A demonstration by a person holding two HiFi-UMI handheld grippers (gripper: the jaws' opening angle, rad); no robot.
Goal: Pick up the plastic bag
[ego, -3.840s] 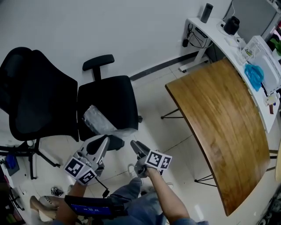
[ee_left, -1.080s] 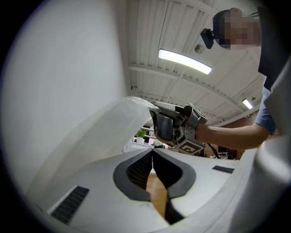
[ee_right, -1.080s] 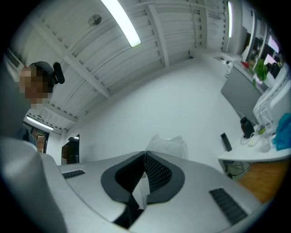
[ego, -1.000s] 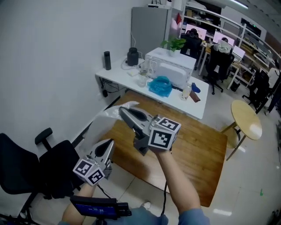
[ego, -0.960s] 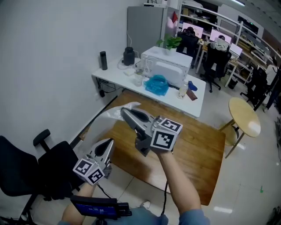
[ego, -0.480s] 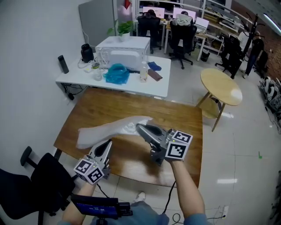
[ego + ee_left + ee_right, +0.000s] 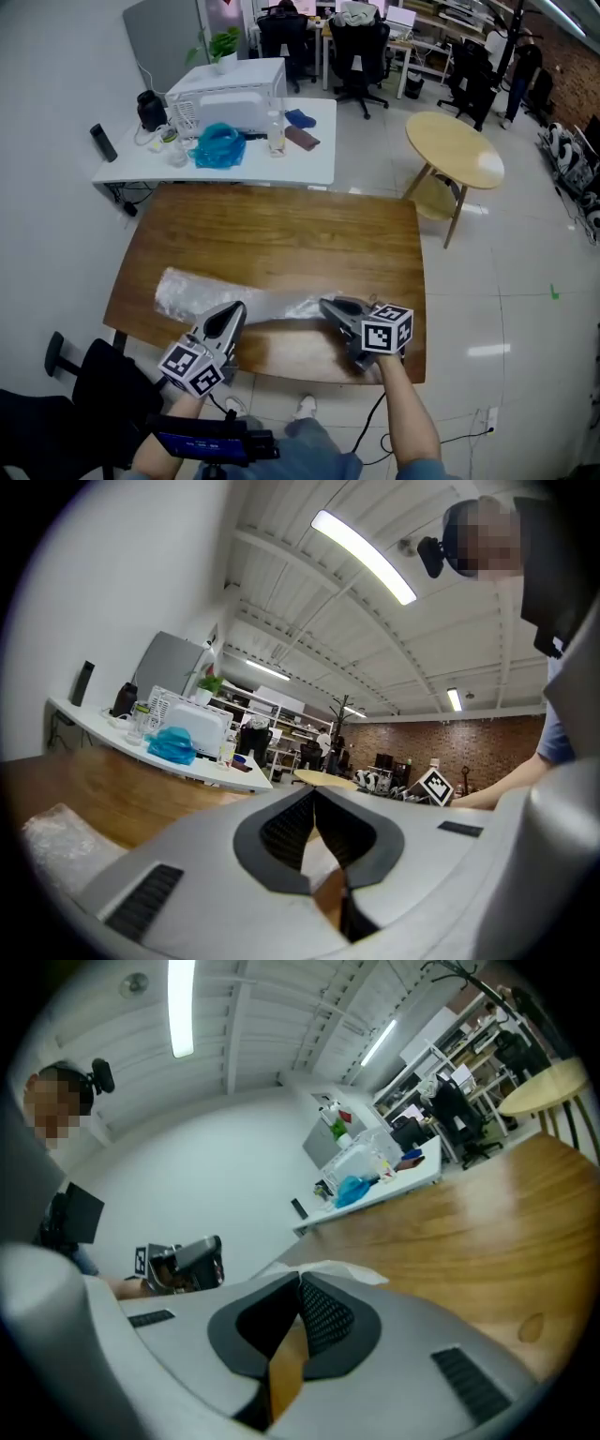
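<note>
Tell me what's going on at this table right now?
A person works with a gripper in each hand at the wooden table. The right gripper is shut on one end of the clear plastic bag, which lies stretched out along the table's near side. The left gripper is near the bag's middle, jaws together with nothing between them.
</note>
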